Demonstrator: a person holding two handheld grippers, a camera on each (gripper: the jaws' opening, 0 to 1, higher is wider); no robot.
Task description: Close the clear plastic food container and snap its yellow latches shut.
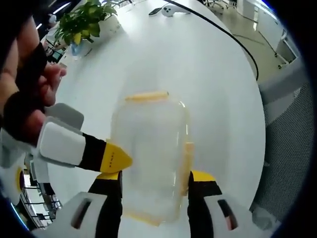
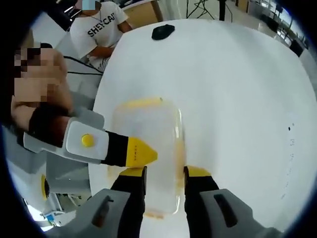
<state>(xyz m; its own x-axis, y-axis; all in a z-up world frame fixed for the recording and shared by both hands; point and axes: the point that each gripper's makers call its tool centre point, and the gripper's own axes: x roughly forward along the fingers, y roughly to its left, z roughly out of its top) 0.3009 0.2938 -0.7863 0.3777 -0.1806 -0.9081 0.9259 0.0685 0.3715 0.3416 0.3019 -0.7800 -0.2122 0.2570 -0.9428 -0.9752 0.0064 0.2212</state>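
In the left gripper view the left gripper (image 1: 154, 179) is standing with its two yellow-tipped jaws apart, one on each side of the near end of the clear food container (image 1: 148, 153); whether the tips are pressing its walls cannot be told. In the right gripper view the right gripper (image 2: 165, 174) is doing the same, its jaws spread and straddling the container (image 2: 147, 153) near its near end. Into each view the other gripper is reaching from the left, its yellow tip lying against the container's left side: the right gripper (image 1: 115, 157) in the left gripper view, the left gripper (image 2: 141, 151) in the right gripper view, with a person's hand (image 2: 39, 116) gripping it.

The container is sitting on a round white table (image 1: 213, 84), its lid lying on top. A yellow latch (image 1: 146, 95) is running along its far end, and another yellow latch (image 1: 188, 154) is lying along its right side.

Farther off on the table, a black cable (image 1: 233, 39) is curving along the right, and a potted green plant (image 1: 81, 24) is standing at the far left edge. In the right gripper view a small black object (image 2: 163, 31) is lying at the far side, and a person in a white shirt (image 2: 96, 29) is sitting beyond the table.
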